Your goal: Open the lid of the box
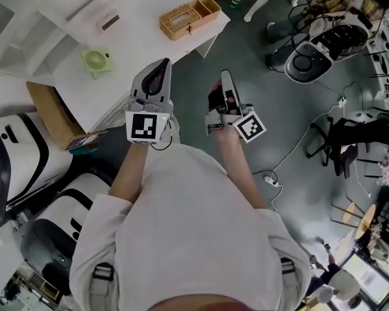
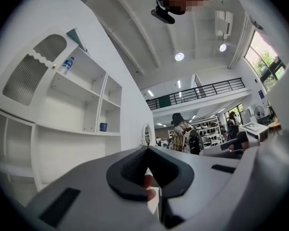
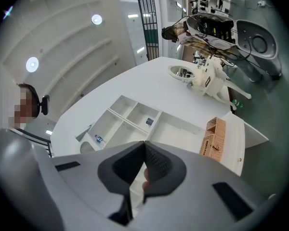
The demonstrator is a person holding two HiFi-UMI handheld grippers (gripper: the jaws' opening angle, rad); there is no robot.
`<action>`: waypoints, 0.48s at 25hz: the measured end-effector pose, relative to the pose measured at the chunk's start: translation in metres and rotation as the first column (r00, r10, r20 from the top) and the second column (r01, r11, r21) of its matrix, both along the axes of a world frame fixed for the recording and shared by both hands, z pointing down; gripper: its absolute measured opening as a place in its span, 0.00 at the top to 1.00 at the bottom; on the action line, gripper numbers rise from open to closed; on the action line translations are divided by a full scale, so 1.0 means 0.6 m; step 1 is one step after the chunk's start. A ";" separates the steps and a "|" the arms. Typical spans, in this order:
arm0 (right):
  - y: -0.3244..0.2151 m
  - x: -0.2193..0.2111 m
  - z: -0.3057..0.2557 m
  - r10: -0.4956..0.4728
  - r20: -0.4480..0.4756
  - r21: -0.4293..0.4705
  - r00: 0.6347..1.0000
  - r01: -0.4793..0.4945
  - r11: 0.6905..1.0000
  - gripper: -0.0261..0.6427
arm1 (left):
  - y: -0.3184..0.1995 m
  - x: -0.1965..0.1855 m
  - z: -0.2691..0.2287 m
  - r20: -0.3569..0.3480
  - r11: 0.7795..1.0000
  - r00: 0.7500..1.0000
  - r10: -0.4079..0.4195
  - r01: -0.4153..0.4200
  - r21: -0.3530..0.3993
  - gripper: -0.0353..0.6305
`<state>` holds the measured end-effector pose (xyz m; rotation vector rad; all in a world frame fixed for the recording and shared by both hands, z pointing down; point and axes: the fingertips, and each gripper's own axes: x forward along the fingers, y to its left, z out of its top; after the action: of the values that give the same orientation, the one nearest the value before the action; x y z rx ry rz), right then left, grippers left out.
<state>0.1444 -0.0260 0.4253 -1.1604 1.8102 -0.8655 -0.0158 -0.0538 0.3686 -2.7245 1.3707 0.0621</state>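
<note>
We hold both grippers up in front of the chest, above the dark floor (image 1: 259,76), near to us and well apart from the white table (image 1: 136,37). The left gripper (image 1: 161,67) is clenched. In the left gripper view its 2 dark pads (image 2: 127,170) meet at the tip and they grasp nothing. The right gripper (image 1: 225,76) is clenched in the same way: its pads (image 3: 159,165) are together, with nothing between them.

The woven box (image 1: 188,17) stands far from us on the table, close to its right edge. No gripper touches it. From here we cannot tell how its lid sits. A small green thing (image 1: 97,60) lies on the table, to the left of the woven box and nearer. A cardboard box (image 1: 52,112) leans at the left, just beside the table.
</note>
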 end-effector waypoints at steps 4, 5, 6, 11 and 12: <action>-0.095 0.004 0.022 0.001 0.010 -0.037 1.000 0.000 0.999 0.98 | -0.104 0.010 -0.005 0.002 1.000 1.000 0.022 -0.022 0.008 0.95; -0.119 0.004 0.028 0.002 0.014 -0.045 1.000 -0.001 0.999 0.98 | -0.128 0.010 -0.005 0.005 1.000 1.000 0.025 -0.025 0.015 0.95; -0.143 0.004 0.033 0.003 0.020 -0.053 1.000 -0.002 0.999 0.98 | -0.153 0.008 -0.005 0.005 0.999 1.000 0.028 -0.028 0.021 0.95; -0.250 0.001 0.055 0.001 0.046 -0.088 0.999 0.003 0.996 0.98 | -0.267 -0.008 0.001 -0.001 0.999 1.000 0.031 -0.031 0.005 0.95; -0.268 0.001 0.059 -0.003 0.047 -0.093 0.999 0.007 0.996 0.98 | -0.286 -0.011 0.003 0.004 1.000 1.000 0.030 -0.030 -0.003 0.95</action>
<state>0.1450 -0.1866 0.4607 -1.1851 1.7514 -0.9814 -0.0227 -0.2252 0.3702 -2.7464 1.3300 0.0568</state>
